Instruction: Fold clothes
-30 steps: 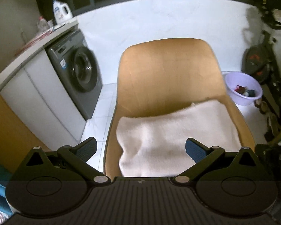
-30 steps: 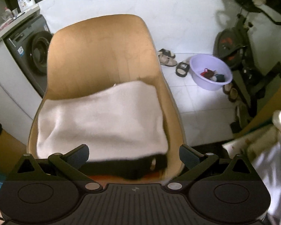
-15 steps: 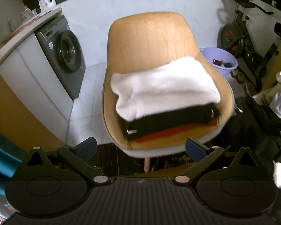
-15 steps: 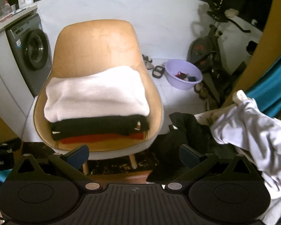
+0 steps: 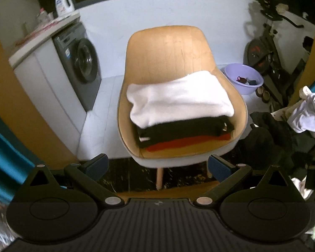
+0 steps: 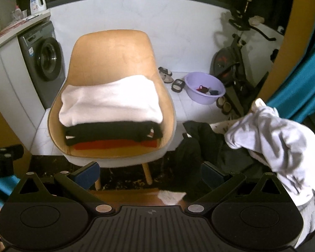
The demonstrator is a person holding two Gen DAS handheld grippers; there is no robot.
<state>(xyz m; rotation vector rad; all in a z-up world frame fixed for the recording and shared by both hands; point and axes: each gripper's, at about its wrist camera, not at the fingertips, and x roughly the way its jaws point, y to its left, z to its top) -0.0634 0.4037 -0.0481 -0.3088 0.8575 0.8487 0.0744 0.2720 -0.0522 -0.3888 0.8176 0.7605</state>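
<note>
A tan chair point(image 5: 168, 48) point(image 6: 111, 50) holds a folded stack: a white garment point(image 5: 178, 96) point(image 6: 109, 100) on top, a black one point(image 5: 182, 130) point(image 6: 113, 132) under it, a red one point(image 5: 178, 143) point(image 6: 113, 145) at the bottom. Loose clothes lie to the right: a white garment point(image 5: 306, 113) point(image 6: 279, 138) and dark ones point(image 5: 271, 134) point(image 6: 205, 145). My left gripper point(image 5: 157, 166) is open and empty, in front of the chair's front edge. My right gripper point(image 6: 150, 172) is open and empty, in front of the chair, left of the loose pile.
A washing machine point(image 5: 79, 61) point(image 6: 42, 61) stands to the left under a counter with a detergent bottle point(image 5: 62, 1). A purple basin point(image 5: 243, 79) point(image 6: 204, 88), sandals point(image 6: 168, 77) and an exercise bike point(image 5: 266, 50) point(image 6: 235, 58) stand to the right. Blue curtains point(image 6: 304, 79) hang at the edges.
Both grippers have drawn back from the chair. The white garment stays on top of the stack, and the whole chair and the loose pile have come into view.
</note>
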